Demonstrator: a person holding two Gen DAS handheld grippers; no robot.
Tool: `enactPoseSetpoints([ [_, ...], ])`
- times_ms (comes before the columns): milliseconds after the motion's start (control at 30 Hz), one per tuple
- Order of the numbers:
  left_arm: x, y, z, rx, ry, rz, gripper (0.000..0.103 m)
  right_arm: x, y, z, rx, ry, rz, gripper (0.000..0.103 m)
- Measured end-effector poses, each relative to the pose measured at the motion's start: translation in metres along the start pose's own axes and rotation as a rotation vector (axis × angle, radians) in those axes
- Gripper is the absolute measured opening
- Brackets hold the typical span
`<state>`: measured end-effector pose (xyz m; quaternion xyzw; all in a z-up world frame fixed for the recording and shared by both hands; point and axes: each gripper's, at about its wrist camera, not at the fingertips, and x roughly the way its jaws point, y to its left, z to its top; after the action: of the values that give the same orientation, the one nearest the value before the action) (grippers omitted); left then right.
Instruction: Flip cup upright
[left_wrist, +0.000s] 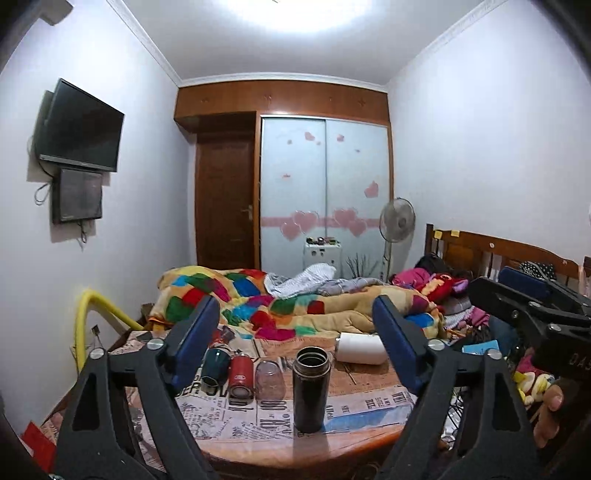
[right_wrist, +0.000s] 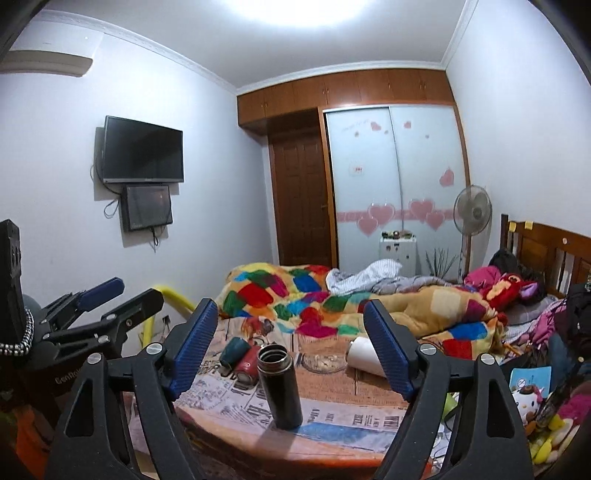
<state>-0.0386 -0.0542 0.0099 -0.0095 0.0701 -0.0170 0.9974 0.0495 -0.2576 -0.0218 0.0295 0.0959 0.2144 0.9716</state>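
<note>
The black cup (left_wrist: 311, 390) stands near the front edge of the worktop (left_wrist: 258, 448), mouth up and long axis vertical, so the flip looks done; only withdrawal seems left. The left gripper (left_wrist: 295, 339) and right gripper (right_wrist: 290, 345) hang short of it, fingers spread wide, holding nothing.

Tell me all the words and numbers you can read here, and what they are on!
"DAS": white letters on the right gripper's black body, cut off at the picture's edge.
"00": big print, seen upside down, on the newspaper covering the table.
Other newspaper headlines: upside down and blurred, not readable.
Left gripper's body: white lettering, too blurred.
Red cup's label: too small.
</note>
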Motion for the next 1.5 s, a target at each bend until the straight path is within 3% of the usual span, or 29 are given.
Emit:
enactPoseSetpoints([
  [200,-0.011,0.002,-0.009,-0.011,-0.008,0.032,0.102,-0.005,0.016,-0.006,-0.052,-0.028,-0.057,0.095],
  [300,-0.013,0.001,-0.012,-0.012,-0.012,0.050,0.103,-0.006,0.018,-0.008,-0.062,-0.029,-0.075,0.103],
  [1500,0.001,0.010,-0.025,-0.038,0.036,0.080,0.103,-0.006,0.015,-0.013,-0.031,0.035,-0.077,0.103],
])
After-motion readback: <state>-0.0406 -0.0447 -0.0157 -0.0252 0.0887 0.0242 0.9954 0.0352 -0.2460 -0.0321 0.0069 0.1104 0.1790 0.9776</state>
